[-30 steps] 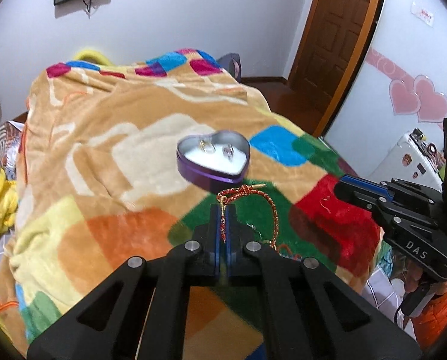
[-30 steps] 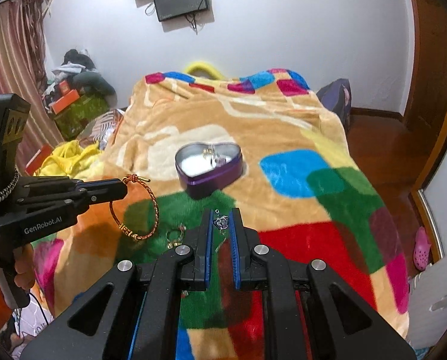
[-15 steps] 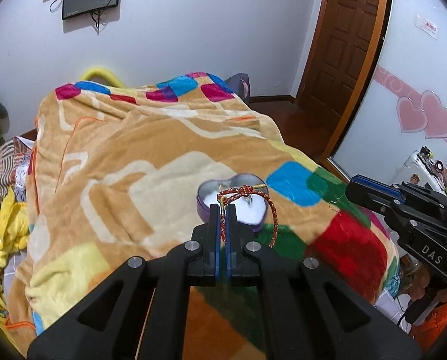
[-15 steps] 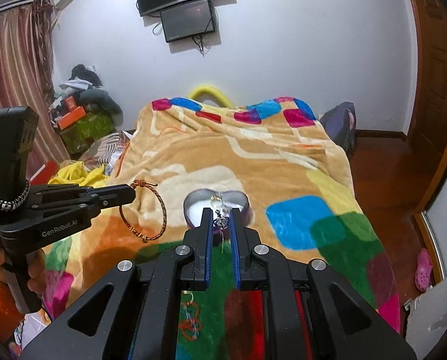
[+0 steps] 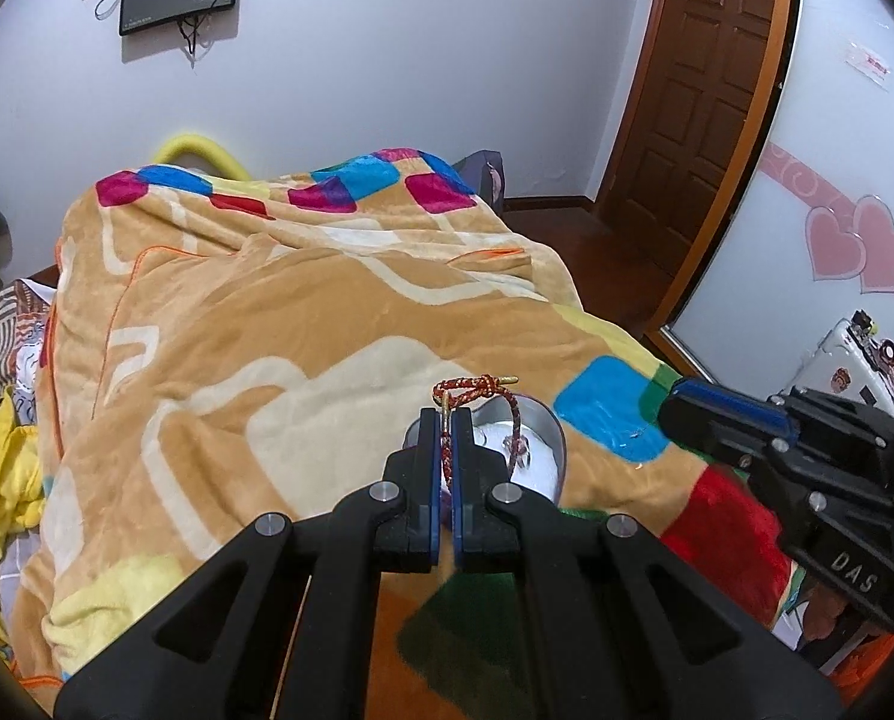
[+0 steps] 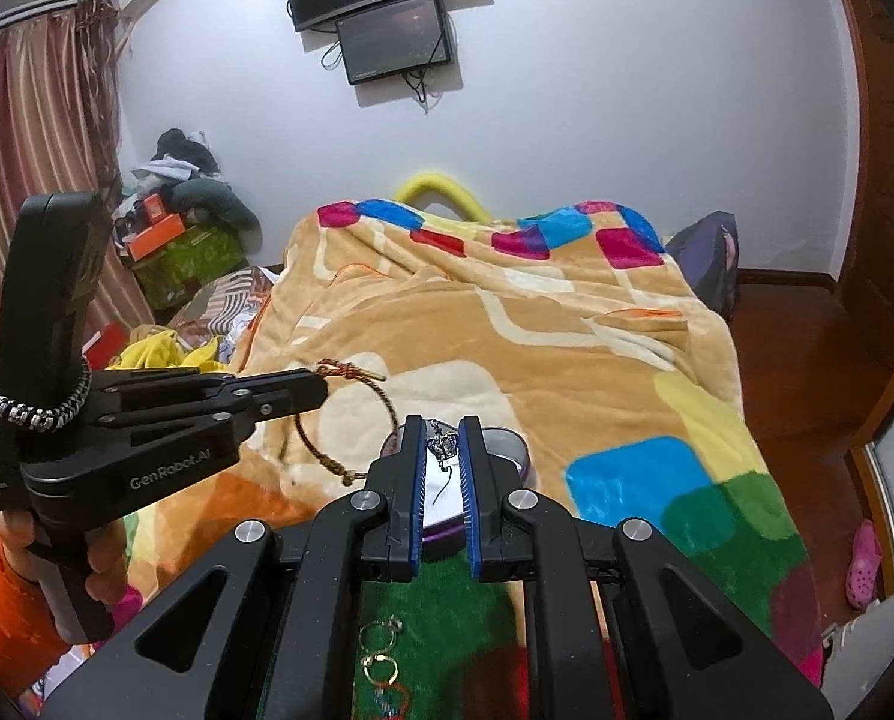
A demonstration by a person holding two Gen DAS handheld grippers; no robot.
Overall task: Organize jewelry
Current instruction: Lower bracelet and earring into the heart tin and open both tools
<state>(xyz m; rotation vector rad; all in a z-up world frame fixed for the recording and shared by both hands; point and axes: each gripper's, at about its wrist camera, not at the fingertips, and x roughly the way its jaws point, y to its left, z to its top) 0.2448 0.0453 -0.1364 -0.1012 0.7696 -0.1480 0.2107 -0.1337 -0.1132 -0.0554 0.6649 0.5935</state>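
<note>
Holding one piece in each tool, we judge the coming move to be a drop into the heart-shaped tin (image 6: 510, 441), so what matters is where that tin lies from each pair of tips. Our left gripper (image 5: 445, 420) is clamped on the red-and-gold cord bracelet (image 5: 474, 387), pinching it near its knot so the loop hangs down and off to the right. Our right gripper (image 6: 444, 429) is pinched on a small silver earring (image 6: 443, 447), whose thin hook wire dangles straight down between the blue pads (image 6: 468, 480).

The tin sits on the blanket (image 5: 279, 324), toward its near middle, where the cream patch meets the green one. From the right wrist view it lies directly ahead of and below the tips, white lining showing between the fingers. From the left wrist view it lies just ahead and slightly right of the tips, with the bracelet's loop hanging over its white lining. Both tools seem about equally near; we cannot tell the height above the rim.

More hoop earrings (image 6: 381, 651) lie on the green patch at the blanket's near edge, still outside the tin.
</note>
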